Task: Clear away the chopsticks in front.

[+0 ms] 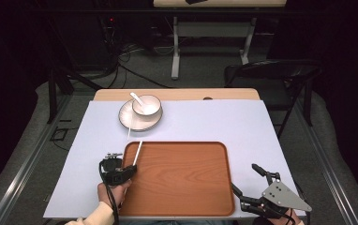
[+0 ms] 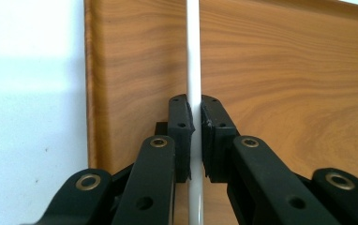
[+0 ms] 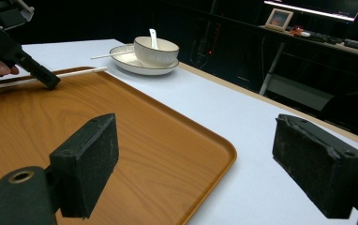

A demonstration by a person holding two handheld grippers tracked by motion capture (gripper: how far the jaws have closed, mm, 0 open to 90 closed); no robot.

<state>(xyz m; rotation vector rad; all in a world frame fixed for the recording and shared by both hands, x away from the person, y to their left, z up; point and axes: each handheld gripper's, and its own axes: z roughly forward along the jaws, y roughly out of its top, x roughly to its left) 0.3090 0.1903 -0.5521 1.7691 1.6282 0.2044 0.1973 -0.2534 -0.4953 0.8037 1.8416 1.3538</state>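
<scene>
High view: a wooden tray (image 1: pixel 182 178) lies on the white surface (image 1: pixel 242 126), near the person's edge. The left gripper (image 1: pixel 131 169) sits over the tray's left rim, clamped on a white chopstick (image 1: pixel 137 151). The stick's long axis runs away from the person, tilted slightly right, its far tip reaching just past the tray's far left corner. A second chopstick (image 1: pixel 129 132) lies beyond it, its far end at a plate (image 1: pixel 126 117) holding a bowl (image 1: pixel 146 106) with a spoon (image 1: pixel 137 99). The right gripper (image 1: pixel 254 183) hovers off the tray's right near corner, jaws spread wide, nothing between them.

Left gripper view: the jaws are closed narrow on the chopstick (image 2: pixel 193 56), which runs straight up the frame between the pads (image 2: pixel 182 136), over the tray (image 2: pixel 285 70) just inside its left rim.

Right gripper view: the two pads (image 3: pixel 90 164) stand far apart above the tray's (image 3: pixel 135 140) corner. Farther off, the left gripper (image 3: pixel 50 80) pinches the chopstick (image 3: pixel 81 71), which lies nearly level, pointing toward the plate (image 3: pixel 125 60) and bowl (image 3: pixel 156 51)
</scene>
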